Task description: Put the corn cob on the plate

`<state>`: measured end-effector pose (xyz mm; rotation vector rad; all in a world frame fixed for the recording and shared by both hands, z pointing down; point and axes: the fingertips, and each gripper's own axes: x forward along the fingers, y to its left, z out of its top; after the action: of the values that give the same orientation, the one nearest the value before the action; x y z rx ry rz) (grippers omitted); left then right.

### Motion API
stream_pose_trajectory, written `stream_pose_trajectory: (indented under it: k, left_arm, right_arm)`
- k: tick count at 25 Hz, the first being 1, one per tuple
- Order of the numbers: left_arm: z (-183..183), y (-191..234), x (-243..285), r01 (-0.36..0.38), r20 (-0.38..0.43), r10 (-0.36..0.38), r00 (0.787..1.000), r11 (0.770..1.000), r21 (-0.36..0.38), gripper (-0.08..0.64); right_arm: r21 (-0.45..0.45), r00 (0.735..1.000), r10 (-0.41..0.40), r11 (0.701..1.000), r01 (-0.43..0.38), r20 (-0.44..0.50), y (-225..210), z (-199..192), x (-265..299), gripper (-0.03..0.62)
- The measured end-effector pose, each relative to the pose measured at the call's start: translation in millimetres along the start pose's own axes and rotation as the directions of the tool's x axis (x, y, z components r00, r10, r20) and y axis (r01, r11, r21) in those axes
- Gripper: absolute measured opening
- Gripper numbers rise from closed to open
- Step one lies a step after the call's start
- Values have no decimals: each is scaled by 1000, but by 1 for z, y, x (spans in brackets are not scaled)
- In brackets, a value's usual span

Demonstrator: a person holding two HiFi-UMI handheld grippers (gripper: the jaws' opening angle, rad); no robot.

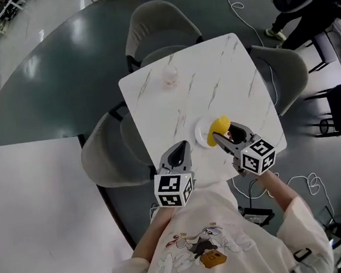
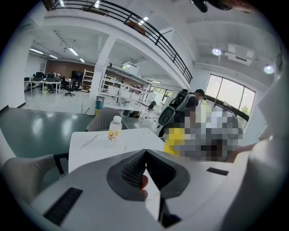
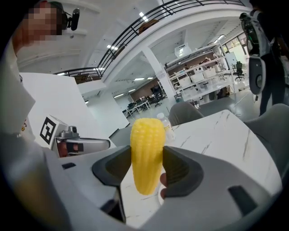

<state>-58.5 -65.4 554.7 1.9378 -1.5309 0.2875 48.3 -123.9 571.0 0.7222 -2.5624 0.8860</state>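
Cob (image 3: 146, 155) held over plate (image 1: 202, 137), near right of table (image 1: 155, 104).
Right gripper (image 1: 225, 132) jaws clamp the cob across its middle, cob upright between them. It hangs over the plate's right rim; contact unclear. Left gripper (image 1: 180, 151) jaws closed on nothing, just left of the plate. Cob likely light and stiff, kernels bumpy, maybe slick; round, so it may roll once laid down. Mid-length hold looks sound. Count: 1 cob, 1 plate, 1 bottle (image 1: 169, 76) at the far side, 2 grippers, 3 chairs (image 1: 158, 23).
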Motion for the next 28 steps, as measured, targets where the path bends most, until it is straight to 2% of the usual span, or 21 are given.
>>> stream_pose_trajectory:
  k: [6,10,13,18,28]
  left_arm:
    - [-11,-2,2,-6,-20,5,1000,1000,-2,8]
    - [-23,-3,6,4,-49,-6,999,999,-35,8]
    - [-24,-2,7,4,-51,-6,999,1000,-29,8]
    - [-27,0,5,-4,-62,2,998,1000,-24,8]
    - [-38,-7,14,6,-110,-5,994,1000,3,8]
  right_arm:
    - [-10,997,-41,999,41,-70,-20,-30,12,219]
    - [-33,986,-76,997,72,-148,-34,-56,20,219]
    - [-42,978,-87,996,81,-189,-43,-73,24,219]
    - [-113,960,-119,989,93,-253,-62,-104,34,219]
    - [-189,938,-155,977,99,-309,-77,-129,47,219]
